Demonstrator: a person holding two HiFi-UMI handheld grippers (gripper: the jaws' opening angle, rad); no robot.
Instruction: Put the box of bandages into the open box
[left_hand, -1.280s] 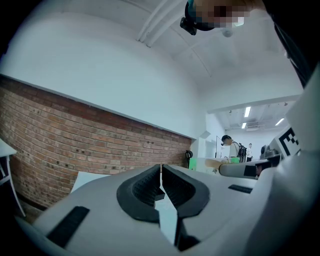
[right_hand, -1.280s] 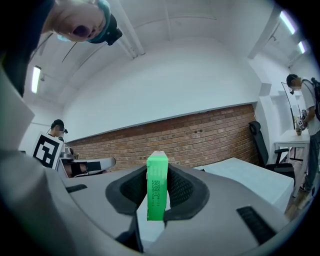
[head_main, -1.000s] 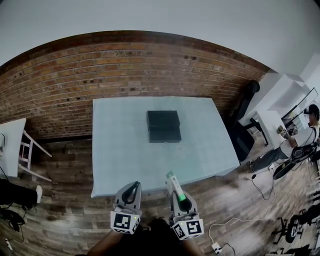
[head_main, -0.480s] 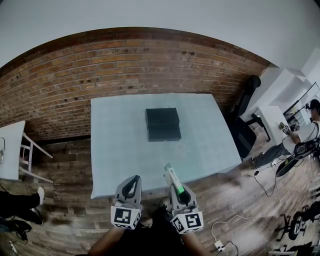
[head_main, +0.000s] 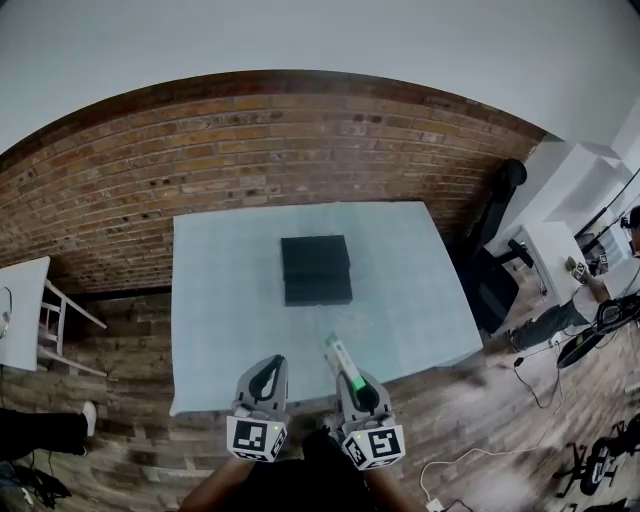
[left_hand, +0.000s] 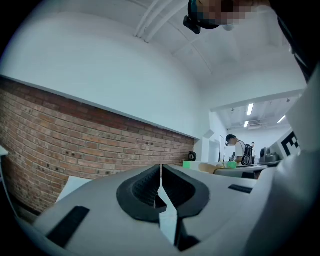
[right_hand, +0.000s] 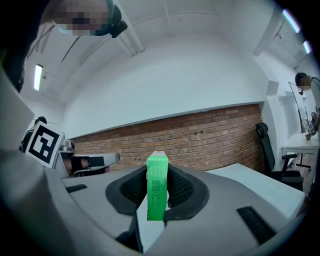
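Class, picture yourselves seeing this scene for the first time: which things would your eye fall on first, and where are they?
The bright green box stands out first, clamped between the jaws of the right gripper at the table's near edge. Next comes the black box in the middle of the pale table, with a red brick wall behind it.

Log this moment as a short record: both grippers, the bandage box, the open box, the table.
left gripper: jaws together, nothing between them
right gripper: shut on the green box of bandages, which sticks out past the jaws
open box: dark, on the middle of the table
task state: bandages not yet in the open box; both grippers at the table's near edge, apart from it
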